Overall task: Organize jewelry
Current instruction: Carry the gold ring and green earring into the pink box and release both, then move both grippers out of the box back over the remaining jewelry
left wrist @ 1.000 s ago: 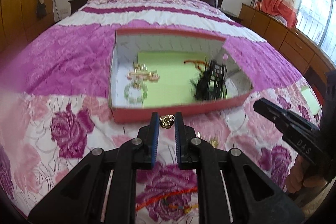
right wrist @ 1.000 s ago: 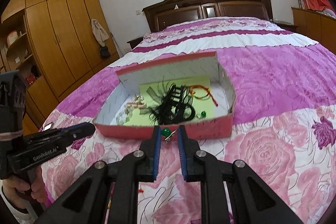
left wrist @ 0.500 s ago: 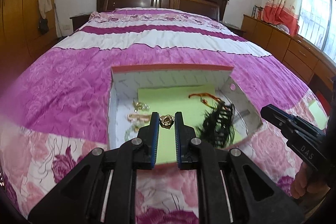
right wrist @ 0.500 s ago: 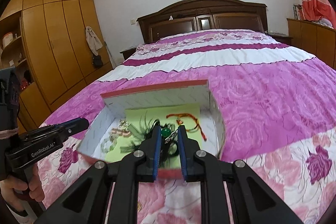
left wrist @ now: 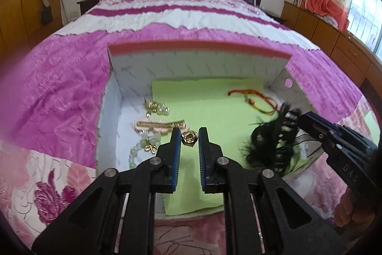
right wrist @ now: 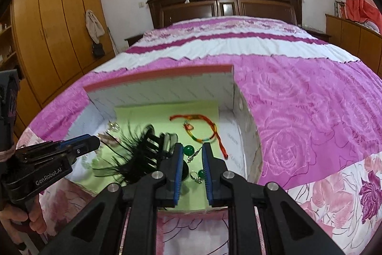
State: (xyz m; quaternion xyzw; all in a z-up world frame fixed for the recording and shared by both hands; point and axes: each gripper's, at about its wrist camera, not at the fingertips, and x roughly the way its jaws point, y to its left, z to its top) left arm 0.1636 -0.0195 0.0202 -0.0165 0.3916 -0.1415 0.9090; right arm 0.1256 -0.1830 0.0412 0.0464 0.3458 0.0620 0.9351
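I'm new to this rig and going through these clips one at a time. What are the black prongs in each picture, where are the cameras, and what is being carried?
No robot here: a person holds a handheld gripper in each hand, each with a camera looking along its two fingers. In the left view, the left gripper pinches a small gold trinket. In the right view, the right gripper holds a green bead earring. Both hover over an open box on the bed. Inside lie a black feathered hair clip, a braided red cord bracelet and a pale green bead bracelet.

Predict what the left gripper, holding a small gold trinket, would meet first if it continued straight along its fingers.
Probably the green paper liner on the box floor; the left gripper points down at bare liner, though depth is uncertain.
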